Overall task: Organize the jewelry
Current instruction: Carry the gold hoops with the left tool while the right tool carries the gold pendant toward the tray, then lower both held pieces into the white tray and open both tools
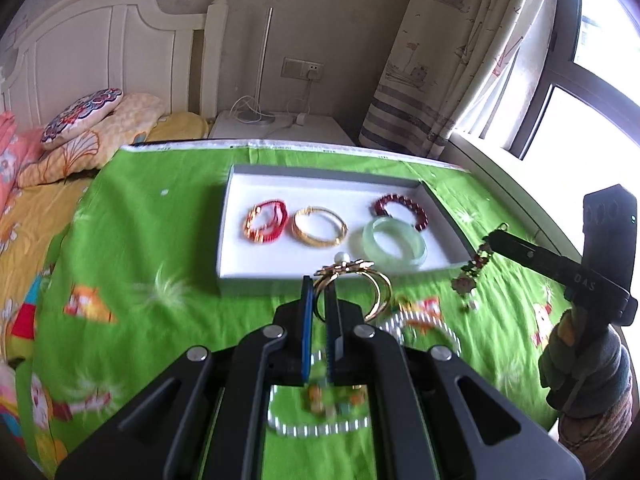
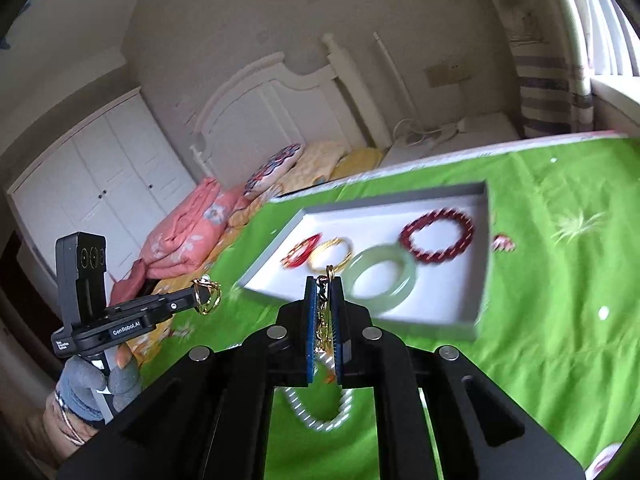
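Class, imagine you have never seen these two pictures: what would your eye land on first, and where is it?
Probably the white tray on the bright green cloth, with four bracelets inside: a red cord one at the left, a gold bangle, a pale jade bangle and a dark red bead bracelet. Next, each gripper holds jewelry above the cloth: the left gripper pinches a gold bangle with a pearl, the right gripper a charm chain.

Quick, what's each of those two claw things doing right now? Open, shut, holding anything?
Left gripper: shut on the gold bangle.
Right gripper: shut on the charm chain.
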